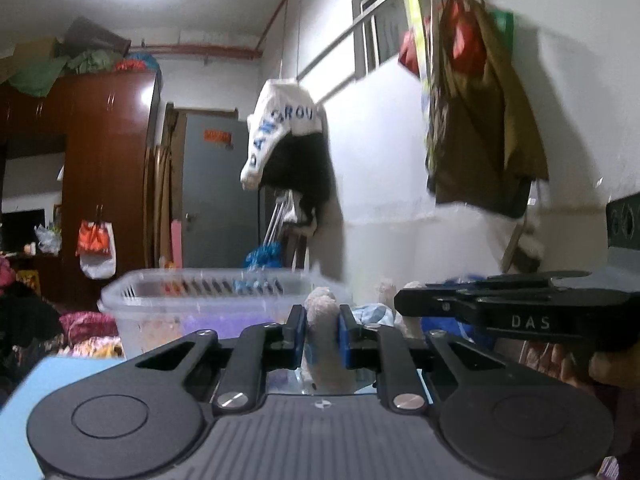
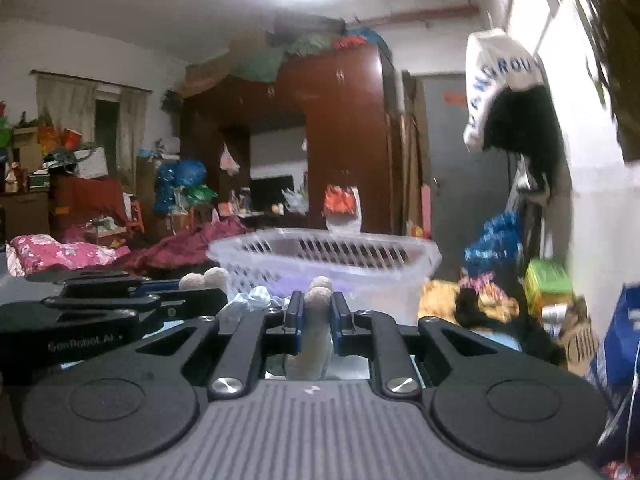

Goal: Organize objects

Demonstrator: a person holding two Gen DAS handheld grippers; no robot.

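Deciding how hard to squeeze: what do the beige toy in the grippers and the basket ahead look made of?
Beige toy: soft plush by the look, with a fuzzy matte nap that pinches in between the left gripper pads. Basket: thin translucent plastic, probably; glossy rim, slotted walls, with purple contents showing through.

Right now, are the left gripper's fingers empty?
No, the left gripper has its blue-padded fingers clamped on a beige plush toy limb.

We see a dark red wardrobe (image 2: 340, 136) heaped with bundles, a grey door (image 1: 218, 192), a white lettered garment (image 1: 280, 128) hanging on the wall, an olive jacket (image 1: 484, 120), a pink floral quilt (image 2: 60, 254).
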